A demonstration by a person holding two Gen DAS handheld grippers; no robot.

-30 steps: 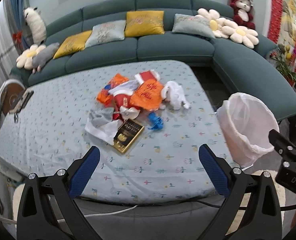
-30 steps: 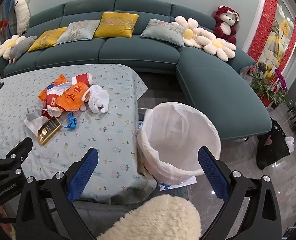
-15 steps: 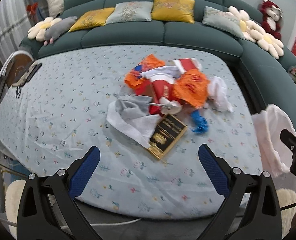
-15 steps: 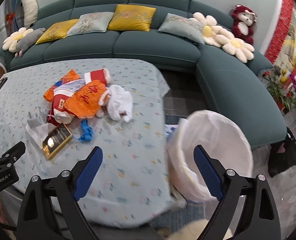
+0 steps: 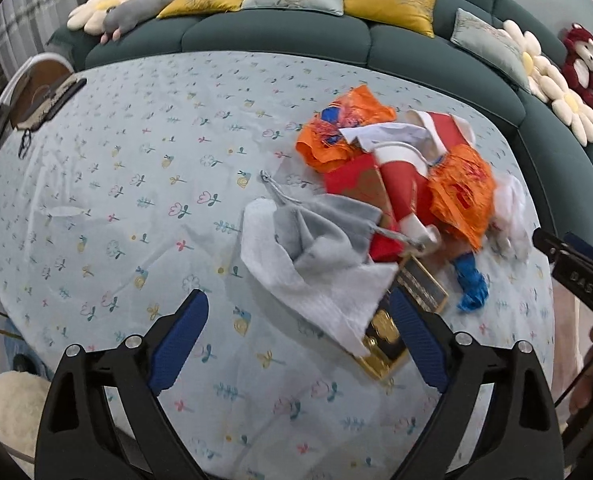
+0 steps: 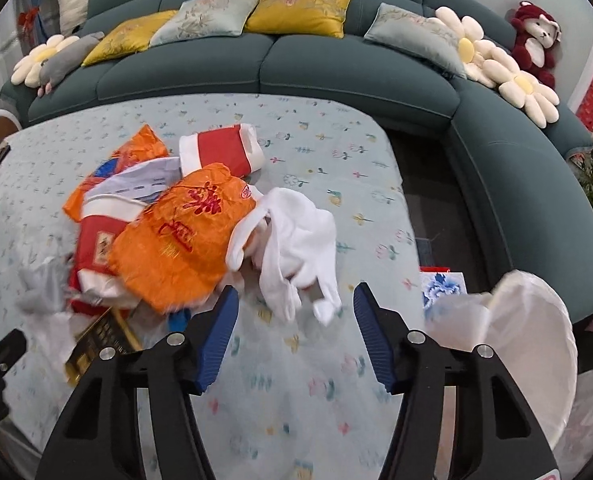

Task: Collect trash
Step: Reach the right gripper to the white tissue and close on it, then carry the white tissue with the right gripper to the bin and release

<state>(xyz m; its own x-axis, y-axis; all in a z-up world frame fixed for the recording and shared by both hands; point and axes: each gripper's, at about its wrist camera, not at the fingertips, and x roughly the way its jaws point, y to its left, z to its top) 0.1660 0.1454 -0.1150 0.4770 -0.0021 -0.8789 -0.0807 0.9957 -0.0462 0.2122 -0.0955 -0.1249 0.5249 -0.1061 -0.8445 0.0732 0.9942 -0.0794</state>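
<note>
left gripper point(image 5: 298, 330): jaws wide apart and narrowing slightly, nothing pressed between them; angled down over the near edge of the white cloth, the right pad just over the black-and-gold box.
white cloth point(image 5: 316, 280): lies flat at the near left of the pile, a grey drawstring pouch point(image 5: 328, 232) resting on its far part.
black-and-gold box point(image 5: 392, 328): partly under the white cloth's corner, on the tablecloth.
trash pile: red paper cups point(image 6: 216, 152), orange plastic bag point(image 6: 184, 236) and a second orange wrapper point(image 5: 344, 132) heaped together mid-table; a small blue scrap point(image 5: 470, 280) sits beside them.
table point(image 5: 136, 184): covered in a pale flowered cloth, sofa behind it.
right gripper point(image 6: 294, 332): jaws closing, about half apart, not yet touching anything; the lower tips of the white crumpled bag hang just ahead of the gap.
white crumpled bag point(image 6: 296, 240): at the right edge of the pile, touching the orange plastic bag.
bin point(image 6: 528, 344): lined with a white bag, standing off the table's right corner, open mouth up, seemingly empty as far as can be seen.
step in hand: judged as the approach to the first picks, both grippers coming in on the pile, nothing held yet.
next move calls for: left gripper to lower and pinch the white cloth without catching the box; right gripper to advance until the white crumpled bag sits between the pads, close, then carry it to the bin.
</note>
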